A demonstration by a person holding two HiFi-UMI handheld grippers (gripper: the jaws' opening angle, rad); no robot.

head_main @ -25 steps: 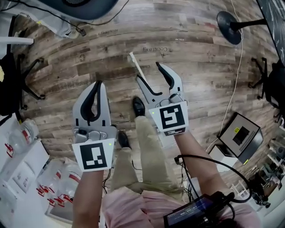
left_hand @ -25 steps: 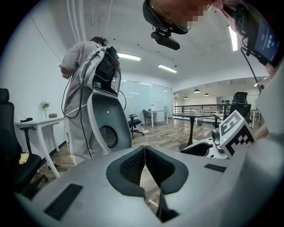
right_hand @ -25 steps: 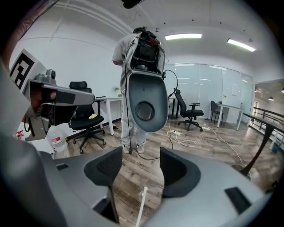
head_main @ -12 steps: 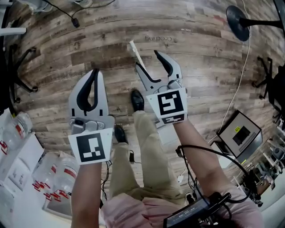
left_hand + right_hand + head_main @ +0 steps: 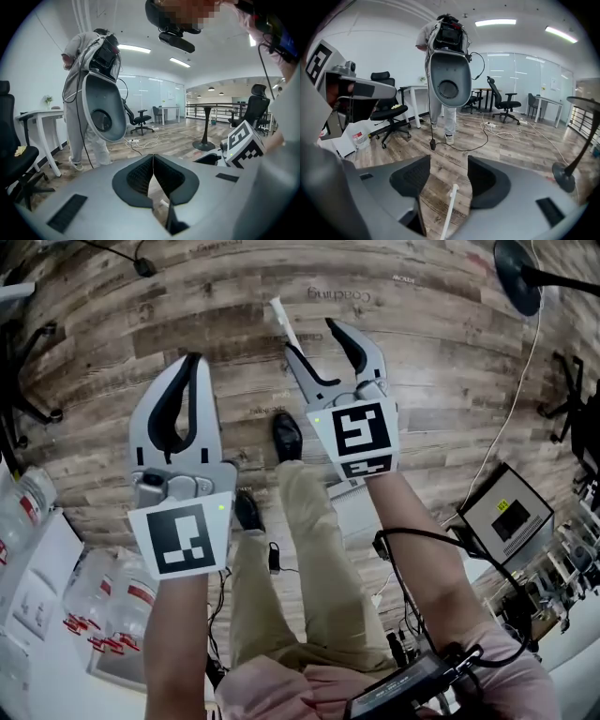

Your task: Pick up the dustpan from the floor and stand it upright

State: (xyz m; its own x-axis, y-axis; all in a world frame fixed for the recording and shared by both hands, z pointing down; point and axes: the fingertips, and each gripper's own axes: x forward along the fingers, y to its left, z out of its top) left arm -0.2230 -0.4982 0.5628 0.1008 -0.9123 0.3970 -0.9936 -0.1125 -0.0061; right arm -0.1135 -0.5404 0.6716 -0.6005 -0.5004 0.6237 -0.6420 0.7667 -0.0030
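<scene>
Judging the dustpan [image 5: 279, 322] light, stiff plastic, probably slick; best pinched on its slim white handle [image 5: 449, 211], partway up. Lying on the wood floor [image 5: 187, 324] just ahead, pan end hidden behind the right gripper [image 5: 311, 341], jaws spread and empty; left gripper [image 5: 192, 362] pressed closed on nothing.

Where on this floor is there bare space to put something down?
Bare boards lie ahead of the left tool, between the chair legs and the white handle. Another free stretch lies right of the right tool, up to the stand base. It's crowded by the jugs at lower left and the box at lower right.
</scene>
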